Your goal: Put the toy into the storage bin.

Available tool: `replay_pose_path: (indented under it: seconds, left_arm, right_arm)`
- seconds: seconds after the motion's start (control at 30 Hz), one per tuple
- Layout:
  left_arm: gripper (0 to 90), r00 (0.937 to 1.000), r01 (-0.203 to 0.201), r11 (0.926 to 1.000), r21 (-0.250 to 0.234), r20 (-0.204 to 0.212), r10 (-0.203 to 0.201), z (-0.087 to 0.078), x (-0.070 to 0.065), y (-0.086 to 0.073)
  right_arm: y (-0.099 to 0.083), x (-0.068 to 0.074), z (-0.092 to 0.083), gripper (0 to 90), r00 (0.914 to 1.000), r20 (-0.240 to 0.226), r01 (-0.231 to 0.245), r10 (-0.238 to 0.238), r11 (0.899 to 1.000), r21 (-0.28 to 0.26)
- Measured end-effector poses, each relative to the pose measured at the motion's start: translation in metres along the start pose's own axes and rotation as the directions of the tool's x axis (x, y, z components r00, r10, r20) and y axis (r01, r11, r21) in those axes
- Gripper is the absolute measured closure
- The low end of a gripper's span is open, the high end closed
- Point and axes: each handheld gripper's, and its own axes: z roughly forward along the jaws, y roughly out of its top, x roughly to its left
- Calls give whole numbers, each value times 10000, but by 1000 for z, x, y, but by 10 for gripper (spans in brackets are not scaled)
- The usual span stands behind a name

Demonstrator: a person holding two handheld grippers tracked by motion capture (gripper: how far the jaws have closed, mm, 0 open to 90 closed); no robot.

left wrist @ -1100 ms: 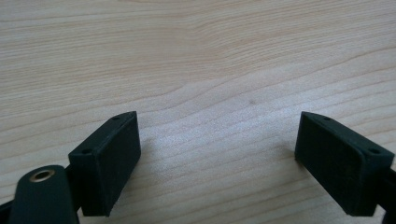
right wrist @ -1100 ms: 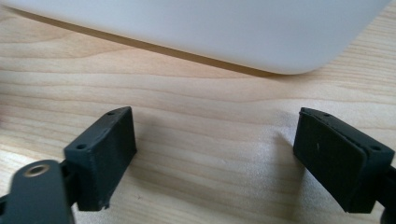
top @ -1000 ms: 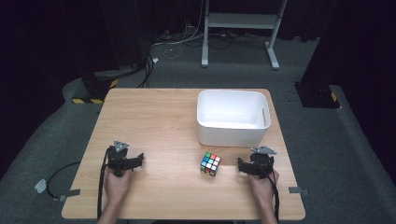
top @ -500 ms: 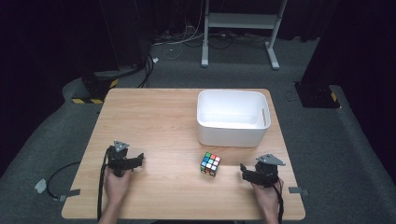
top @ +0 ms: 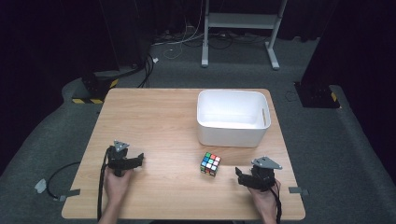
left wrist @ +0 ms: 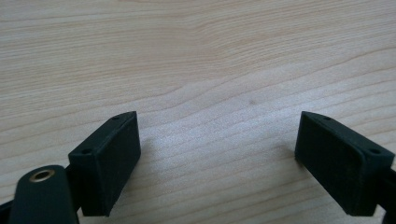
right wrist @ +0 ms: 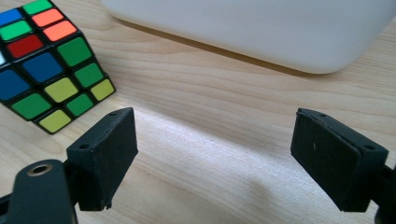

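On the wooden desk [top: 154, 116], the white bin [top: 232, 117] sits just behind the Rubik's cube [top: 210, 164], the landmark. Right of the cube, the right hand-held gripper [top: 239, 174] has just been opening its jaws, nothing between them; it should swing left, square to the cube's faces, and straddle it before closing. Well left of the cube, the left hand-held gripper [top: 138, 158] rests with jaws apart, empty.

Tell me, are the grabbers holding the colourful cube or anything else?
Nothing is held. Both the left gripper and the right gripper have open, empty jaws; the cube sits untouched on the table.
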Motion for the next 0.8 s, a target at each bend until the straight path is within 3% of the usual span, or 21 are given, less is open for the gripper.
replay_pose_path:
  seconds: [0.17,0.5,0.8]
  left_arm:
    - [145,10000,-2,10000,-1,19,2,0,0,0]
    - [141,10000,-33,10000,6,35,33,0,0,0]
    - [141,10000,-29,10000,5,31,29,0,0,0]
  right_arm:
    - [0,4,-4,142,9998,-211,-22,17,9997,-231]
    - [1,21,-7,139,9958,-743,517,-536,9983,-278]
    - [1,32,-12,138,9902,-1206,642,-699,9967,-499]
